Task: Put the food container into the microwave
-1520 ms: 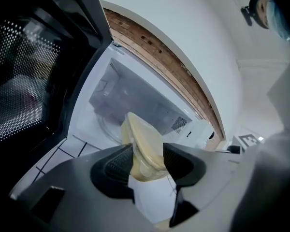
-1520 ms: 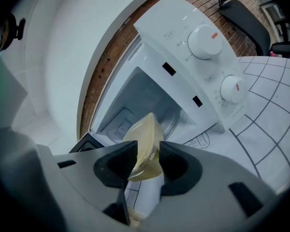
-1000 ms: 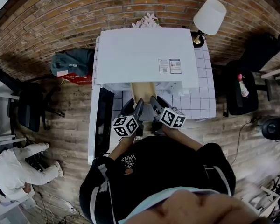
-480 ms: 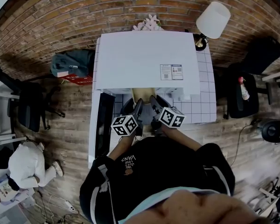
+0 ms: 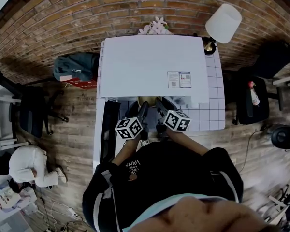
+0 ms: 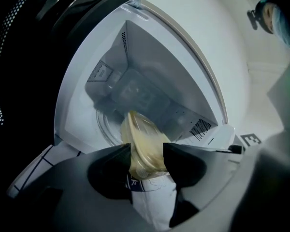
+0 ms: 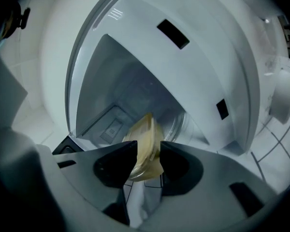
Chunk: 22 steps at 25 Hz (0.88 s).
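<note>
The food container is a pale yellow, clear plastic tub. Both grippers hold it by opposite edges. My left gripper is shut on its near rim, and my right gripper is shut on its other side. The container pokes into the open cavity of the white microwave, over the glass turntable. In the head view the left gripper and right gripper reach under the microwave's front edge, and only a sliver of the container shows.
The microwave door hangs open to the left, dark and edge-on. The microwave stands on a white gridded table. A lamp stands at the back right, flowers behind. A person crouches on the wooden floor at left.
Both grippers have pushed forward with the container, which has gone further under the microwave's top edge and into the cavity. The person on the floor has shifted.
</note>
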Motion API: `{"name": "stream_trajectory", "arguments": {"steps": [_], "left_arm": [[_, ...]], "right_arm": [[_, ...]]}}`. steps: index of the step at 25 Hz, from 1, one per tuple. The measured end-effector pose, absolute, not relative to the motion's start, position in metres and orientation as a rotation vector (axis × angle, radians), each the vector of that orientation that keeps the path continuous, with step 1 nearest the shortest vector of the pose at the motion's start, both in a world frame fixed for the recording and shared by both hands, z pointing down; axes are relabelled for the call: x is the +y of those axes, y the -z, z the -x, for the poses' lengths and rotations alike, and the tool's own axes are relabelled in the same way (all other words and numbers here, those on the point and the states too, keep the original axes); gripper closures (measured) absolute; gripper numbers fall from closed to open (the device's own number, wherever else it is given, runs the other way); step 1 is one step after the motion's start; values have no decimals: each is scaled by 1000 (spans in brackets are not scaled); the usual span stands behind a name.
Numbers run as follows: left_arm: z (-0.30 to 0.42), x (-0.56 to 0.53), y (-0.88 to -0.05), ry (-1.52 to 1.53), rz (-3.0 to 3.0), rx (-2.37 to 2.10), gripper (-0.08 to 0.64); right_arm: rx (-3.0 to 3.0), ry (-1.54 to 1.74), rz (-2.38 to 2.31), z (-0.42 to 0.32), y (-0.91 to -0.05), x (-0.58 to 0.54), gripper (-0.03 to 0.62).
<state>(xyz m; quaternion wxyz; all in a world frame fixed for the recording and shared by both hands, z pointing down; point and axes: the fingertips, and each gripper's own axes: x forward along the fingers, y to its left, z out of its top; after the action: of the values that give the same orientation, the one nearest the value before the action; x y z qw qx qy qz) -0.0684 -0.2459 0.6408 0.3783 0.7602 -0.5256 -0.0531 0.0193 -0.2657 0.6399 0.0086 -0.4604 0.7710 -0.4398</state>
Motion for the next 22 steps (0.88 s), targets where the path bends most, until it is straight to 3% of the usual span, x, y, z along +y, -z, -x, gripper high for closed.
{"name": "stream_trajectory", "arguments": {"steps": [16,22], "left_arm": [[72,-266,-641,145,-1937,-1333,356],[70,-267,-640,121,-1956,-1332,308]], "right_arm": [[2422,1365,1438,-14,-640,-283,446],[2416,1365,1446,-14,-639,-283,413]]}}
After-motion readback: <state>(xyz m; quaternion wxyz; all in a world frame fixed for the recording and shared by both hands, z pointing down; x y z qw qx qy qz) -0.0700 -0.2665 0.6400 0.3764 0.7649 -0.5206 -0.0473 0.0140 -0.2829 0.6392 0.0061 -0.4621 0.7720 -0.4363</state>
